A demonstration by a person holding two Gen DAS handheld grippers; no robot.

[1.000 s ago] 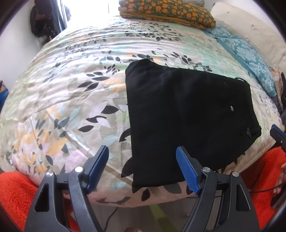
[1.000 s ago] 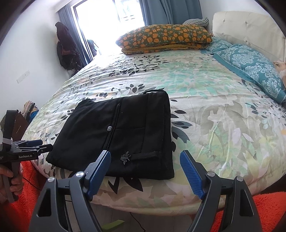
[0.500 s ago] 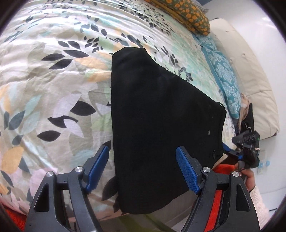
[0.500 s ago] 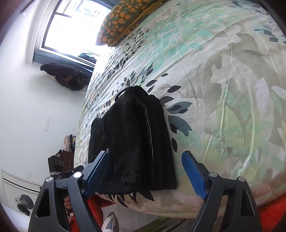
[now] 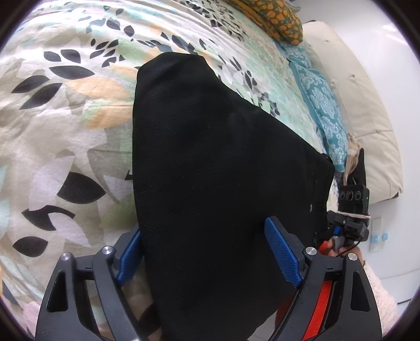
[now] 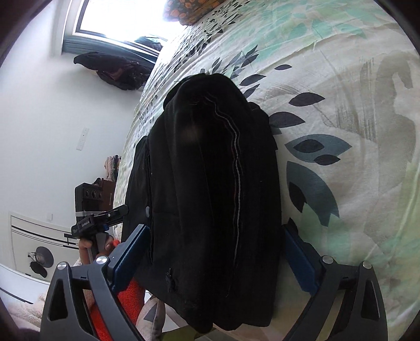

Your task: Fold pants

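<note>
The folded black pants (image 5: 218, 168) lie on the floral bedspread (image 5: 60, 126) at the bed's near edge. My left gripper (image 5: 207, 251) is open, one blue pad under the pants' left edge and the other on top of the cloth. In the right wrist view the pants (image 6: 210, 188) show their stacked folded layers end-on. My right gripper (image 6: 215, 251) is open with its blue pads on either side of the bundle's near end. Each gripper shows in the other's view: the right one (image 5: 349, 223), the left one (image 6: 97, 223).
An orange patterned pillow (image 5: 275, 21) and a teal patterned pillow (image 5: 323, 110) lie at the head of the bed by the cream headboard (image 5: 367, 126). Orange-red fabric (image 6: 126, 296) is below the bed edge. A window (image 6: 126, 18) and hanging dark clothes (image 6: 118, 68) are at left.
Both grippers rolled sideways and moved in on the pants from opposite ends. Their open jaws now straddle the pants' edges instead of hovering short of the bed edge.
</note>
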